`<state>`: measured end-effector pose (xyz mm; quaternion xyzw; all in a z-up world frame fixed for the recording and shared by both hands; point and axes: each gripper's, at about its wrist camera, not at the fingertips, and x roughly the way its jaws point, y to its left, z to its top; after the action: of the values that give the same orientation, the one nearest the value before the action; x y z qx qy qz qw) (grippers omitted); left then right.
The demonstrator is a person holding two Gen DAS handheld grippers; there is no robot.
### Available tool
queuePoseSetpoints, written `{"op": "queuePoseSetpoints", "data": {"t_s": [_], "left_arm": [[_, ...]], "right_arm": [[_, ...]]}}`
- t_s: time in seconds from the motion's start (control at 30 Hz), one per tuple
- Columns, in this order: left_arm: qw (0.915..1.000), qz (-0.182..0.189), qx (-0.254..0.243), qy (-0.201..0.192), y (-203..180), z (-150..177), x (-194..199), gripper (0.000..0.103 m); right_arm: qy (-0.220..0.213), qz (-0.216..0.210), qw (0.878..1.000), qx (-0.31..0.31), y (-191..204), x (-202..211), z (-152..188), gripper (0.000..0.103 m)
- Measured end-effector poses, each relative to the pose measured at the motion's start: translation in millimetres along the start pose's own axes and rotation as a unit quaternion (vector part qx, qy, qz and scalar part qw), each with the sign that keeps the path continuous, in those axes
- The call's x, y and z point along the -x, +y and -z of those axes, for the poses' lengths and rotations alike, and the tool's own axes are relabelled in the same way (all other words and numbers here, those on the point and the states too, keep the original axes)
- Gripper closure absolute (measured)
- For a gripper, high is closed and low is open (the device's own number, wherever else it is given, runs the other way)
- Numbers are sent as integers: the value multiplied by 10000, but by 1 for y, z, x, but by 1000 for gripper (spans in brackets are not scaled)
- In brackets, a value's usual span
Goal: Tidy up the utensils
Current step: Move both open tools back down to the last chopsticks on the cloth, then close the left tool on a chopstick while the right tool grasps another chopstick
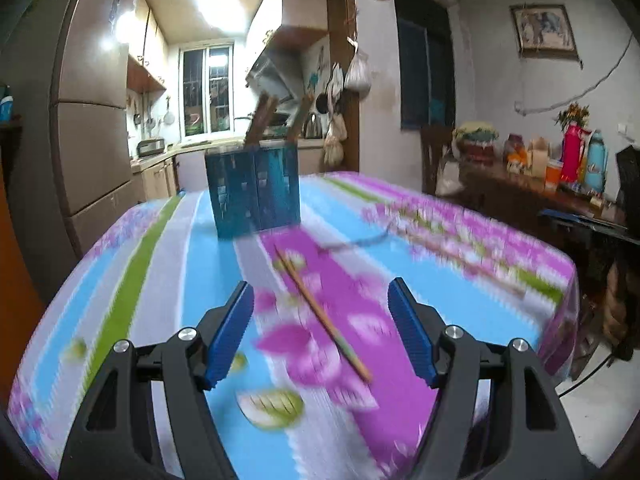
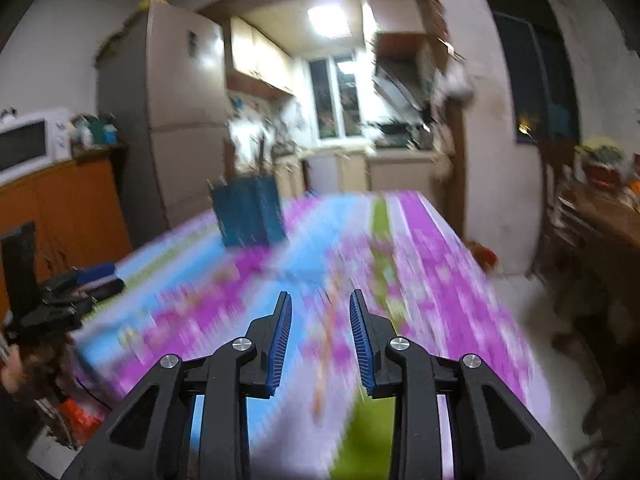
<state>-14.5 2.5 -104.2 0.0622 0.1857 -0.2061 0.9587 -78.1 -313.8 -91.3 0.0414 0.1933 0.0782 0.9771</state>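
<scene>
A blue utensil holder stands on the far part of the flowered tablecloth, with brown handles sticking out of its top. A pair of chopsticks lies on the cloth between the holder and my left gripper, which is open and empty above them. A thin grey utensil lies further right, blurred. In the right wrist view, my right gripper is open and empty above the cloth; the holder stands far left. The left gripper shows at the left edge.
A fridge stands left of the table. A dark side table with flasks and jars stands to the right. A microwave sits on an orange cabinet at the left. The kitchen lies behind the table.
</scene>
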Motion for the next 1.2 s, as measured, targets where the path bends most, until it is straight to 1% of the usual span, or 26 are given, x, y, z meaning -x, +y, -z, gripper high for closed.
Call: {"op": "queuePoseSetpoints", "data": {"t_s": [0.03, 0.13, 0.27, 0.37, 0.4, 0.43, 0.5, 0.57, 0.73, 0.77, 0.83, 1.2], "left_arm": [[10000, -54, 1, 32, -5, 10, -3, 36], [9997, -100, 138, 167, -8, 29, -5, 36], [9995, -150, 54, 255, -17, 41, -10, 37], [9995, -148, -34, 291, -21, 44, -14, 47], [9994, -145, -36, 313, -22, 45, -16, 53], [9994, -148, -37, 325, -23, 47, -16, 56], [9992, -132, -26, 370, -24, 49, -20, 68], [9991, -110, -33, 401, -26, 52, -21, 72], [9990, -75, -66, 428, -34, 52, -27, 73], [9990, -74, -90, 434, -36, 51, -29, 76], [9991, -87, -97, 414, -38, 52, -31, 78], [9995, -68, 86, 298, -35, 55, -30, 78]], "right_arm": [[104, 14, 9999, -12, 1, -4, 11, 73], [273, 1, 9996, -29, 4, -15, 29, 78], [409, 32, 9991, 65, 7, -30, 42, 82], [366, 52, 9992, 156, 8, -32, 46, 83], [353, 52, 9992, 178, 8, -34, 45, 84], [338, 49, 9992, 207, 9, -34, 45, 85], [330, 29, 9992, 233, 11, -36, 45, 85], [316, 25, 9991, 296, 13, -37, 46, 85], [288, 39, 9991, 297, 13, -36, 47, 86], [285, 38, 9992, 287, 12, -37, 47, 86], [276, 43, 9992, 280, 12, -37, 47, 87], [232, 38, 9990, 386, 13, -37, 48, 88]]}}
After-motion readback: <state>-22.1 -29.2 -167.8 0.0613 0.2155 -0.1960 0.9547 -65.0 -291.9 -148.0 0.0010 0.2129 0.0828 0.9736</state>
